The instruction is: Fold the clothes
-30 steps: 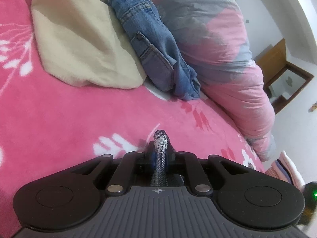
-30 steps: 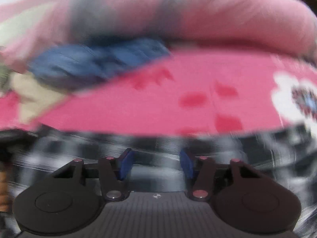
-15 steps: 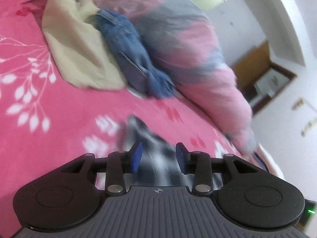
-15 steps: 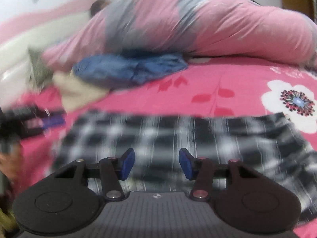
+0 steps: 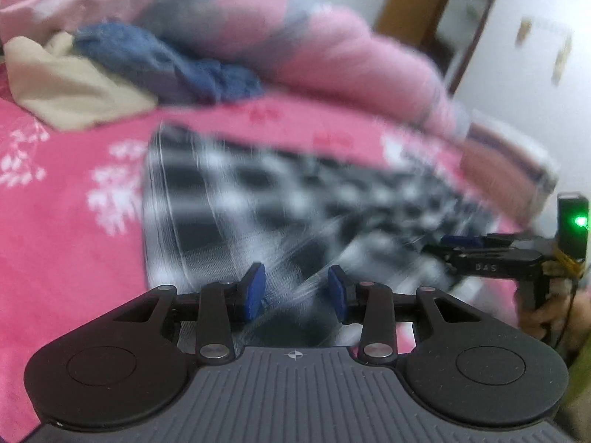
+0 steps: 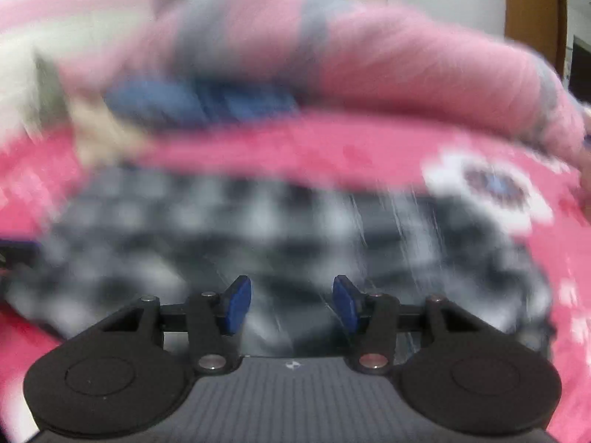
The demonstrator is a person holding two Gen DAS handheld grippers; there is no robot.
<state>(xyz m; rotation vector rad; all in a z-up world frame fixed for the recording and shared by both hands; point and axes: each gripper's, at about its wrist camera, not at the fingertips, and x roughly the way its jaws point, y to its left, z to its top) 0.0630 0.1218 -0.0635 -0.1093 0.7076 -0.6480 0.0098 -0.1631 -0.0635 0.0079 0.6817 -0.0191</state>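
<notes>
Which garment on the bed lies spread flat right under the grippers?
The checked cloth, black and white, spread flat on the pink sheet below both open grippers. The jeans and beige garment lie crumpled farther back by the duvet.

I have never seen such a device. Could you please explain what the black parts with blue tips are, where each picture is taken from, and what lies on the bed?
Each picture comes from a camera mounted on a hand-held gripper, looking forward along its two fingers. No robot is here; a person holds one gripper in each hand. The black levers with blue pads are those fingers. The left gripper and the right gripper both stand open and hold nothing. In the left view you also see the right gripper from the side, with the person's hand below it. On the pink flowered bedsheet lies a black-and-white checked garment, spread out. Behind it are blue jeans, a beige cloth and a pink-and-grey duvet. The pictures are blurred.
</notes>
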